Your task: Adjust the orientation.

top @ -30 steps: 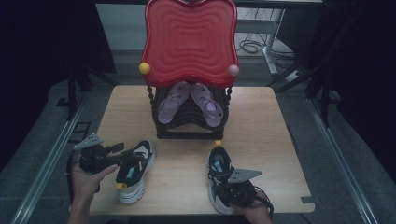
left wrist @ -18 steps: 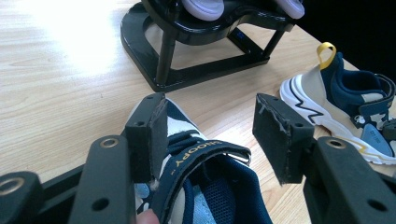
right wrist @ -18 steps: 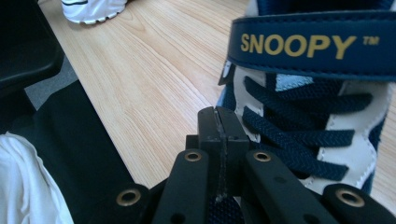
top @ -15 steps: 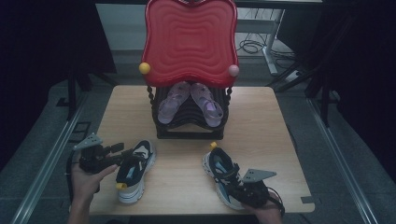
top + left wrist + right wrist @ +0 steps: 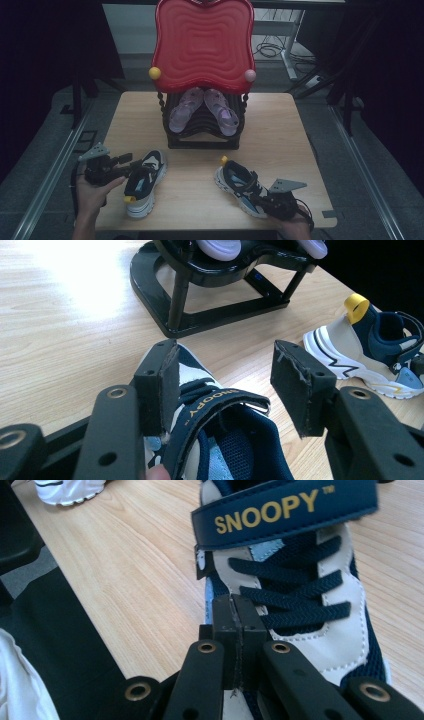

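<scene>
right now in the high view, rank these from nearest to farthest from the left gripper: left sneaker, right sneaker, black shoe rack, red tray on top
1. Left sneaker: between the open jaws of the left gripper, near-left on the table.
2. Black shoe rack: centre, towards the far edge.
3. Right sneaker: near-right, by the right gripper.
4. Red tray: on top of the rack, at the back.

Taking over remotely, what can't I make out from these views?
- Right gripper: jaws meet over the right sneaker; whether they pinch any of it is hidden, right gripper view.
- Left sneaker: heel cut off by the bottom edge, left gripper view.
- Purple sandals: heels hidden under the red panel, high view.
</scene>
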### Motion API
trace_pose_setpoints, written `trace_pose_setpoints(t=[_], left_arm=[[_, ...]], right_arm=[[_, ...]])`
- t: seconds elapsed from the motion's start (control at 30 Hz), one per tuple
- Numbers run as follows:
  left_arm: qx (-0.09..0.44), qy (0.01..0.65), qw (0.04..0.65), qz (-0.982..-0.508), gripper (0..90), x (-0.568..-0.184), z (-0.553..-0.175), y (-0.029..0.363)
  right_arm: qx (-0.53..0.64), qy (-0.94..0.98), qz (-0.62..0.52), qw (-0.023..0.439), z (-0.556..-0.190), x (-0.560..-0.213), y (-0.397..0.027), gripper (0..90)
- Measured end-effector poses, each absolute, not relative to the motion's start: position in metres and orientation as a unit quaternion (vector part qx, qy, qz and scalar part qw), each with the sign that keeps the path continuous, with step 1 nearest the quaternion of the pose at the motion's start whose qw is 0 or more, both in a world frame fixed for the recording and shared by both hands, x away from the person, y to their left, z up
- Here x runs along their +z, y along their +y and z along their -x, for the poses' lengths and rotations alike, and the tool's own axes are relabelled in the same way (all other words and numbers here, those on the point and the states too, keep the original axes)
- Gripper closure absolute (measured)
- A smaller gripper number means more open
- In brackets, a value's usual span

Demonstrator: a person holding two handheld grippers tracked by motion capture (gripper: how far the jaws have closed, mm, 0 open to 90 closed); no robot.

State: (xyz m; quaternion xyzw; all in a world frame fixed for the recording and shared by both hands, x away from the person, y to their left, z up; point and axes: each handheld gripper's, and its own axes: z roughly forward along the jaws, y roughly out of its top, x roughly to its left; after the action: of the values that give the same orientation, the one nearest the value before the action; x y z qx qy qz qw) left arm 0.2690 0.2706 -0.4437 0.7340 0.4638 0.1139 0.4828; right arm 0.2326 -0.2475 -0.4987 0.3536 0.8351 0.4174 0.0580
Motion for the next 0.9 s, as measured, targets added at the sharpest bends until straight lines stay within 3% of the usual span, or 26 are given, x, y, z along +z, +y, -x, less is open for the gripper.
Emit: trace_pose_setpoints(t=[0.9], left_arm=[[0.114,0.464,0.483,-0.733,44.9,-0.444,-0.269,0.271]], right_arm=[[0.416,0.813,-0.399,0.079,-0.245,-0.501,-0.283,90.0]])
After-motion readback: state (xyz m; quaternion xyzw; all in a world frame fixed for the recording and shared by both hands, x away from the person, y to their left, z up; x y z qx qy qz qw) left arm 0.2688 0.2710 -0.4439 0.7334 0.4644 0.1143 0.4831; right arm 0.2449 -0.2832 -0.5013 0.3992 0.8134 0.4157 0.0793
